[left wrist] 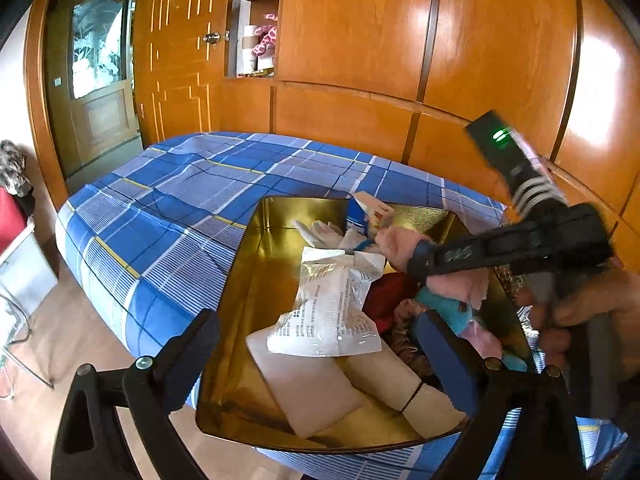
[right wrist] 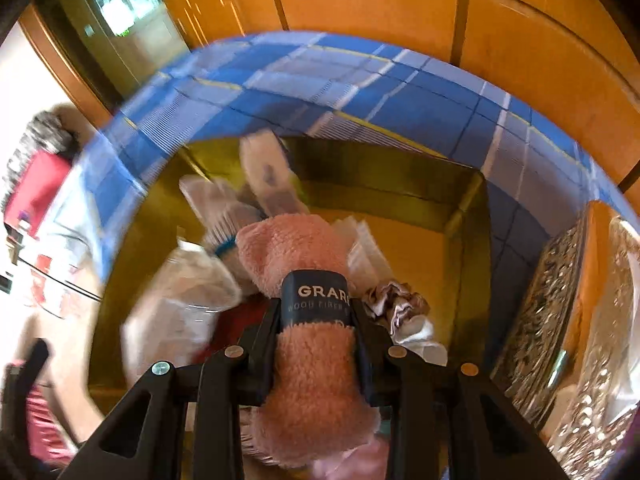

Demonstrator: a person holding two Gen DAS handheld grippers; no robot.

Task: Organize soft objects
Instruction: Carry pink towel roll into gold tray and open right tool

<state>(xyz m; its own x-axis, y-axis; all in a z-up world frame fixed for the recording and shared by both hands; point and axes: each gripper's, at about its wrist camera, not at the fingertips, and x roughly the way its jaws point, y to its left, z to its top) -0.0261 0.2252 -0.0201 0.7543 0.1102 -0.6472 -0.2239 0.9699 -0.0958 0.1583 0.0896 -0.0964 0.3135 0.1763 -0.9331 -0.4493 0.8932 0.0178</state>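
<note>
A gold tin box (left wrist: 256, 280) sits on the blue checked bed (left wrist: 180, 184), holding a printed plastic packet (left wrist: 332, 312), a beige pad (left wrist: 308, 392), a beige roll (left wrist: 384, 372), red cloth (left wrist: 388, 296) and a teal piece (left wrist: 444, 308). My left gripper (left wrist: 320, 360) stands open over the near end of the box with nothing pressed between its fingers. My right gripper (right wrist: 316, 312) is shut on a rolled pink towel (right wrist: 292, 248) at its dark paper band. It holds the towel low over the box (right wrist: 400, 184). From the left wrist, the towel (left wrist: 400, 240) hangs above the far right contents.
A blue and white carton (left wrist: 368, 210) leans at the box's far end. An embossed silver lid (right wrist: 560, 300) lies to the right of the box. Wooden wardrobe panels (left wrist: 360, 40) rise behind the bed. A person's hand (left wrist: 592, 304) grips the right tool. Wood floor (left wrist: 72, 340) lies left.
</note>
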